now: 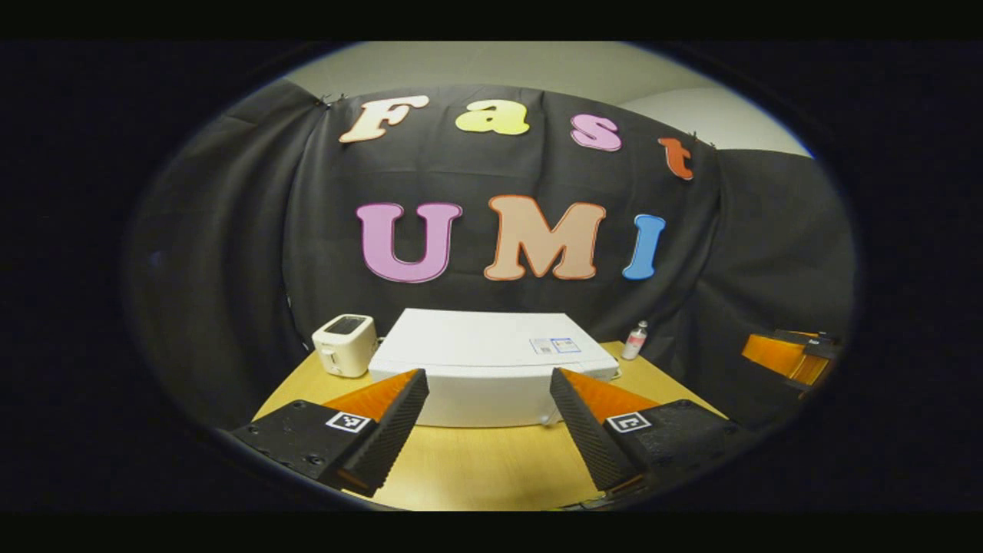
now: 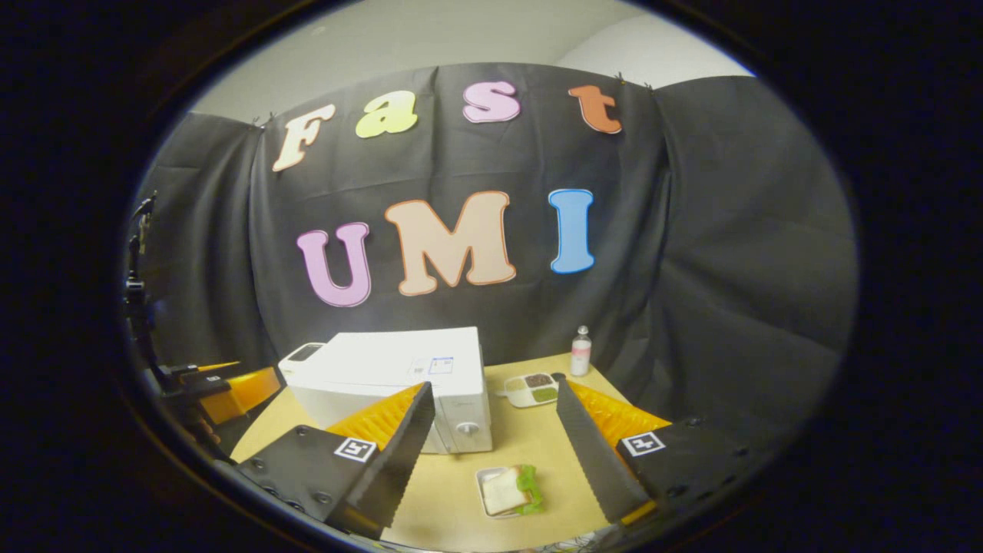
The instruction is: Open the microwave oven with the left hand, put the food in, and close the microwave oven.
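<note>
A white microwave oven [image 1: 484, 369] stands shut on the wooden table [image 1: 468, 468], also seen from its right corner as the microwave oven [image 2: 399, 376]. My left gripper [image 1: 488, 418] hangs open above the table in front of it, nothing between its fingers. My right gripper [image 2: 491, 445] is open too, over a small white tray with a sandwich and lettuce [image 2: 508, 490] that lies on the table before the oven's control panel. The other gripper [image 2: 230, 388] shows orange and black at the left of the right gripper view.
A white toaster [image 1: 345, 344] sits left of the oven. A small bottle [image 2: 581, 351] stands at the back right, and a white dish with dark and green food [image 2: 534, 388] lies near it. The wooden table [image 2: 537, 445] ends close below the grippers.
</note>
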`<state>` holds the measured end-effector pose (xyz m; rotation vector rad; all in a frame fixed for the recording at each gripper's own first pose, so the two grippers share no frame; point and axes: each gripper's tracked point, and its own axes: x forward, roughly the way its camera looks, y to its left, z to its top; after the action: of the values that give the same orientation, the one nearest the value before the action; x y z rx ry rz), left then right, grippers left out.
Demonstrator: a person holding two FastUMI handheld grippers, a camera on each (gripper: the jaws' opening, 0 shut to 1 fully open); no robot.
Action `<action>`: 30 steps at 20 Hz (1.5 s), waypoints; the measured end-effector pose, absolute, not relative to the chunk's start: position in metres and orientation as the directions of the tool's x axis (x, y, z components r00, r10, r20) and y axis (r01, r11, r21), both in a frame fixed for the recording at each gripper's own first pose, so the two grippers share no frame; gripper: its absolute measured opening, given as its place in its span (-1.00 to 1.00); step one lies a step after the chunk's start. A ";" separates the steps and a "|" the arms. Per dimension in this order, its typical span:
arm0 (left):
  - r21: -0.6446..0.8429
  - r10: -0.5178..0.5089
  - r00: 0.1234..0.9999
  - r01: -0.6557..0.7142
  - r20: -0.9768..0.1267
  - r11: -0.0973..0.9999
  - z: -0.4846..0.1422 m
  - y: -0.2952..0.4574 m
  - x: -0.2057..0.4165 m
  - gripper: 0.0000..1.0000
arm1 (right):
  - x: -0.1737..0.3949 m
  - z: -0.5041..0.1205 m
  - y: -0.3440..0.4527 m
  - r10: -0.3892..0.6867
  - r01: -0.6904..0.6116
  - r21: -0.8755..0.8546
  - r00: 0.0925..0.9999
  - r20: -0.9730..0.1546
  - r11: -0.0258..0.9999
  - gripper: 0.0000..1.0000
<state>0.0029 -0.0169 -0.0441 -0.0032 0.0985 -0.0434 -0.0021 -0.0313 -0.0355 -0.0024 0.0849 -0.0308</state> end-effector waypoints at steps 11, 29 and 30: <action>0.010 -0.041 0.963 0.045 -0.266 0.999 -0.135 -0.019 0.035 0.93 | -0.016 -0.074 -0.070 -0.126 0.137 0.064 0.980 -0.152 0.989 0.83; -0.001 -0.202 0.834 0.235 -0.513 0.972 -0.255 -0.113 0.113 0.91 | -0.022 -0.087 -0.128 -0.251 0.277 0.096 0.942 -0.222 0.956 0.84; -0.002 -0.200 0.830 0.233 -0.521 0.972 -0.260 -0.116 0.119 0.92 | -0.021 -0.089 -0.132 -0.257 0.284 0.096 0.939 -0.227 0.954 0.84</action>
<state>0.1187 -0.1159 -0.2605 0.0627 0.5451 -0.2297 -0.0213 -0.1323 -0.0891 0.1281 0.2146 -0.2770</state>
